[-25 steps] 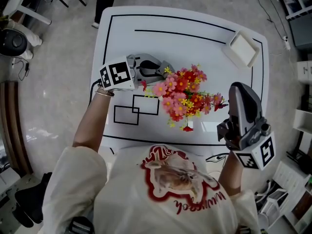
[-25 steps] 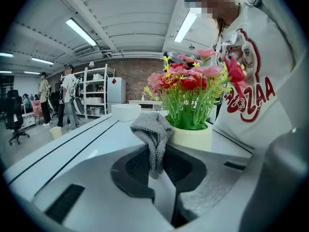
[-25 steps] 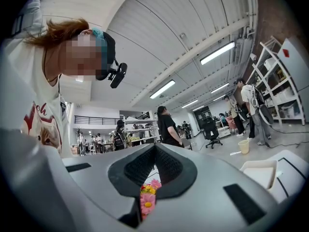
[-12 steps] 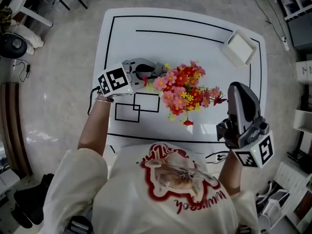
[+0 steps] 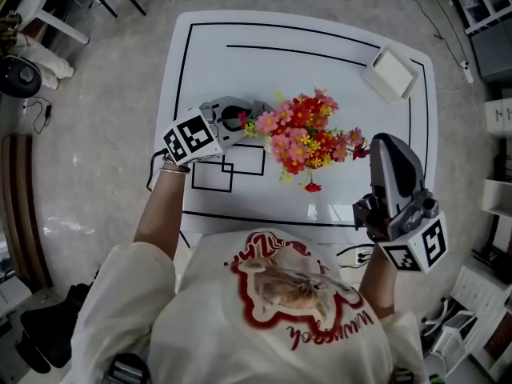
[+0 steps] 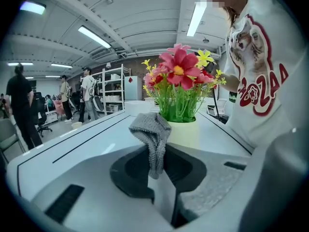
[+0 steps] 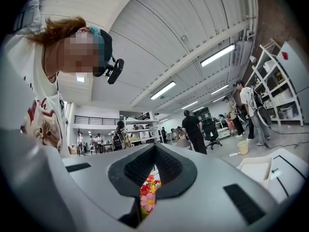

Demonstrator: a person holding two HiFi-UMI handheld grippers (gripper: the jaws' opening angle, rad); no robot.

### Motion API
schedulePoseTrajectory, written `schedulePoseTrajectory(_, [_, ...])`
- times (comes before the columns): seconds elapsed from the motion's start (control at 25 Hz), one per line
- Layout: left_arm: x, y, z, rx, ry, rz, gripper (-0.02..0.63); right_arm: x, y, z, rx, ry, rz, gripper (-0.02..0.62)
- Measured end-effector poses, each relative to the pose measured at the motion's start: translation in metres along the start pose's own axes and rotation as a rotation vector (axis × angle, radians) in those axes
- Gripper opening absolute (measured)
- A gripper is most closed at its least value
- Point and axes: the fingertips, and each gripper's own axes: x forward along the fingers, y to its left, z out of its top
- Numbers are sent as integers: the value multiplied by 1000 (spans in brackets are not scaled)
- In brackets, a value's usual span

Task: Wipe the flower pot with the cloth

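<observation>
A pale flower pot (image 6: pixel 186 133) with green stems and red, pink and yellow flowers (image 5: pixel 304 138) stands mid-table; in the head view the blooms hide the pot. My left gripper (image 5: pixel 258 114) is at the pot's left side, shut on a grey knitted cloth (image 6: pixel 153 139). The cloth sticks up from the jaws, right in front of the pot wall. My right gripper (image 5: pixel 387 144) hovers to the right of the flowers, pointing level, jaws together with nothing between them. Only a thin slit shows blooms (image 7: pixel 147 197) beyond it.
The white table (image 5: pixel 320 70) has black lines and rectangles taped on it. A white tray (image 5: pixel 394 72) sits at the far right corner and also shows in the right gripper view as a white tray (image 7: pixel 256 170). People, shelves and chairs stand in the room around.
My left gripper, still holding the cloth, has slid a little toward the near side of the table beside the pot and turned. The right gripper has shifted only slightly.
</observation>
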Motion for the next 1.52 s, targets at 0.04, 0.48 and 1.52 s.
schedulePoseTrajectory(0.04, [-1,-1,0,-1,1,11,52,-1,2,-1,0,1,1,-2])
schedulePoseTrajectory(0.48, [-12,-19,-2,-18,22,91,52,-18,29,0,0,-4,-12,-2])
schedulePoseTrajectory(1.52, [-14,-55,-3,-258,41,558,52,-85,36,-6,52,49,140,-2])
